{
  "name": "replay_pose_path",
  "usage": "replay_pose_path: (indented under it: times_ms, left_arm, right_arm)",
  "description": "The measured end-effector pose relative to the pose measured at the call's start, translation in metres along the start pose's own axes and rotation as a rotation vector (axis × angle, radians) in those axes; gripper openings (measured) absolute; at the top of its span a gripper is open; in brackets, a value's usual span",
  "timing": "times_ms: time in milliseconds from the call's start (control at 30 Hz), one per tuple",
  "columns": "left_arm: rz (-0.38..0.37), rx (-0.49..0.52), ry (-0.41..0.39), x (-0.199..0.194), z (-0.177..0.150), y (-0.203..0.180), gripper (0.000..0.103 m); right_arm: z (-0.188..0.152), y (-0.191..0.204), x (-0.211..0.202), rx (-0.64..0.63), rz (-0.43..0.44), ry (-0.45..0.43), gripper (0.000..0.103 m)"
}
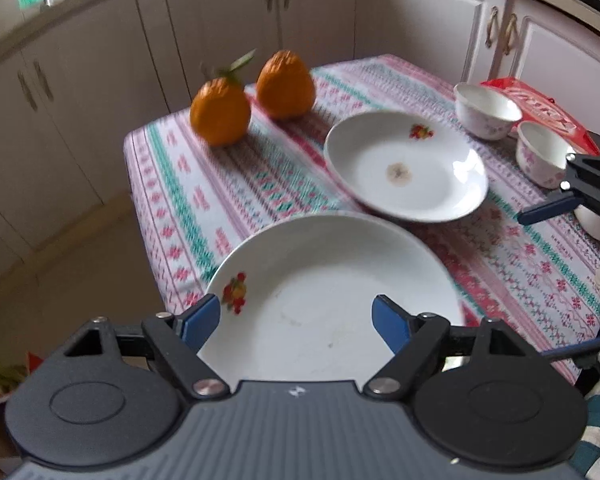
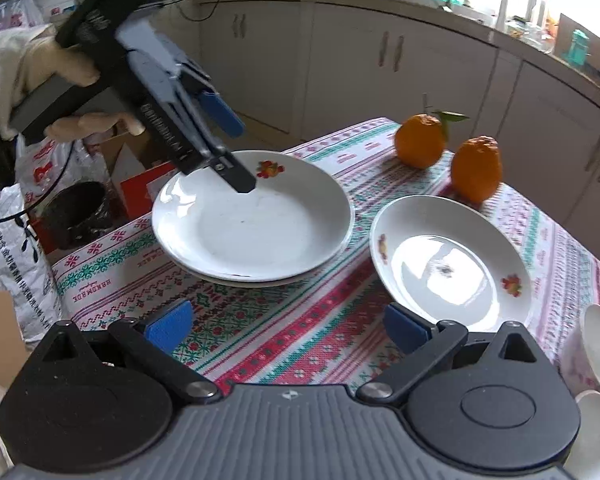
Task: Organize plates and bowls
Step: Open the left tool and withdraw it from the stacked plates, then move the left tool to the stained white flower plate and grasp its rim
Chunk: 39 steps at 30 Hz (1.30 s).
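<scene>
A white plate with a fruit print [image 1: 320, 296] [image 2: 252, 220] rests on another plate at the near edge of the patterned tablecloth [image 1: 220, 200]. My left gripper [image 1: 296, 326] hovers open just above its rim; it also shows in the right wrist view [image 2: 236, 152]. A second white plate [image 1: 404, 168] [image 2: 448, 264] lies alone nearby. Two floral bowls [image 1: 486, 110] [image 1: 540, 156] stand at the far right. My right gripper [image 2: 288, 328] is open and empty above the tablecloth, and shows at the left wrist view's right edge [image 1: 560, 208].
Two oranges [image 1: 220, 112] [image 1: 286, 86] stand at the table's far corner. A red packet [image 1: 540, 108] lies behind the bowls. Kitchen cabinets [image 1: 220, 40] surround the table. Bags and boxes [image 2: 28, 216] sit on the floor beside it.
</scene>
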<state>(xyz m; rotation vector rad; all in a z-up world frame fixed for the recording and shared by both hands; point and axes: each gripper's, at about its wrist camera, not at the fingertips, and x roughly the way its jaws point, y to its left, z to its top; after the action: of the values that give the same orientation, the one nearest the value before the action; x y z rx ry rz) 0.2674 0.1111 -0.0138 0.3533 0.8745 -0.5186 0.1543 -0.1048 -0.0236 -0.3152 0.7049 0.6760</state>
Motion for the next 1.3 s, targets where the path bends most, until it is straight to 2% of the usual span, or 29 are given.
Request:
replay_pose_path:
  times_ms: [100,233,300,400,467,800,967,1167,1300]
  left_arm:
    - [0.037,0.007,-0.063,-0.015,-0.004,-0.022,0.091]
    - [0.099,-0.006,-0.142,-0.034,-0.012,-0.054,0.093]
    - [0.138,-0.025,-0.183,-0.042,-0.018,-0.072,0.093]
    - [0.162,-0.073,-0.222,-0.049,-0.026,-0.097,0.1]
    - [0.168,-0.106,-0.247,-0.051,-0.029,-0.113,0.101]
    - [0.177,-0.189,-0.259,-0.032,-0.032,-0.171,0.102]
    - [0.193,-0.2,-0.293,-0.027,-0.028,-0.191,0.102]
    - [0.176,-0.164,-0.273,-0.022,-0.023,-0.192,0.102]
    - [0.16,-0.12,-0.233,-0.02,-0.02,-0.176,0.102]
  right_arm:
    - [-0.004,-0.002,-0.011,0.014,-0.026,-0.018,0.103]
    - [-0.012,-0.008,-0.031,0.038,-0.051,-0.044,0.103]
    - [-0.016,-0.012,-0.04,0.053,-0.066,-0.057,0.103]
    - [-0.025,-0.02,-0.056,0.071,-0.086,-0.078,0.103]
    - [-0.03,-0.027,-0.065,0.083,-0.102,-0.085,0.103]
    - [-0.044,-0.059,-0.106,0.084,-0.152,-0.126,0.103]
    - [-0.043,-0.072,-0.116,0.089,-0.125,-0.136,0.103]
    - [-0.043,-0.074,-0.102,0.164,-0.162,-0.142,0.103]
    - [-0.041,-0.073,-0.084,0.259,-0.234,-0.119,0.103]
